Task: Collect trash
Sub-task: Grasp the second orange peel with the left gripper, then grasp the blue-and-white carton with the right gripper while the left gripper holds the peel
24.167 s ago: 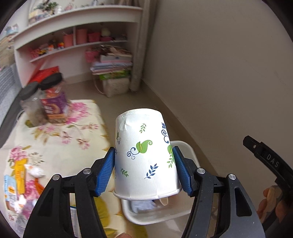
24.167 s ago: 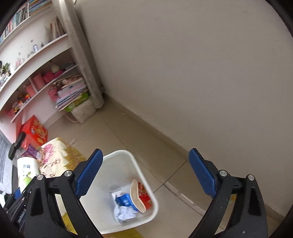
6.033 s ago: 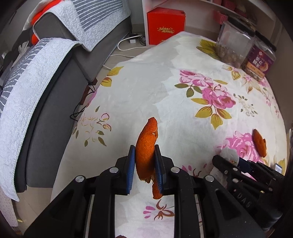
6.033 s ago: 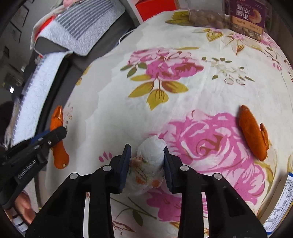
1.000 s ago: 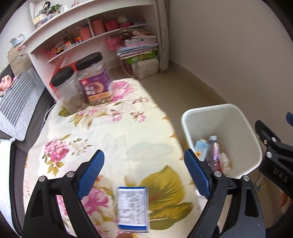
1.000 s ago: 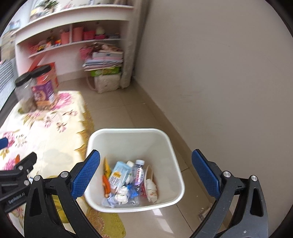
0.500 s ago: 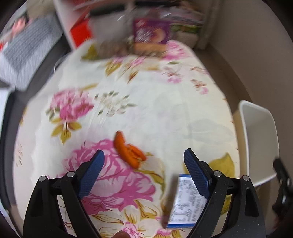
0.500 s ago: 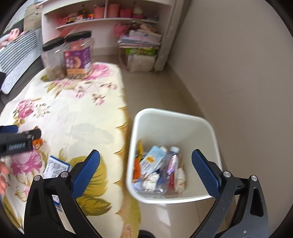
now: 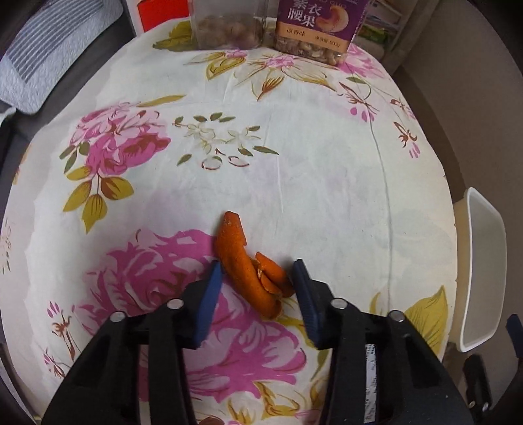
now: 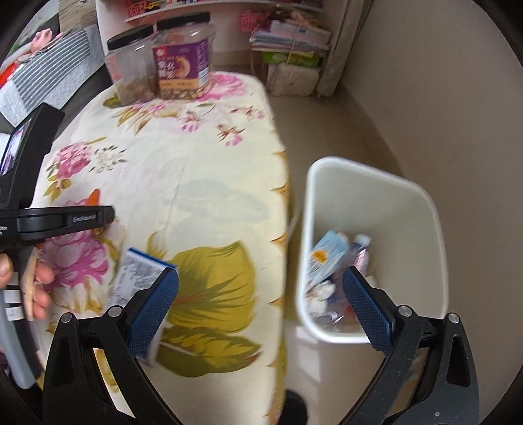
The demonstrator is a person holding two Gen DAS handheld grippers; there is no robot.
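Over the floral cloth [image 9: 327, 183], left tongs [image 9: 256, 278] just narrowed astride orange peel [image 9: 248, 268], right tongs [image 10: 260, 294] wide, empty.

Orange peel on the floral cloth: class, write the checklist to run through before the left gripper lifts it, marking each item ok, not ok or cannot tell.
1. Orange peel lies between the left gripper pads, whose jaws have just been closing: ok.
2. Pads pressing on the peel: not ok, gaps show.
3. Peel clear of the jars: ok.
4. White bin has room: ok.
5. Right gripper empty and open: ok.
6. Blue-edged packet collected: not ok.
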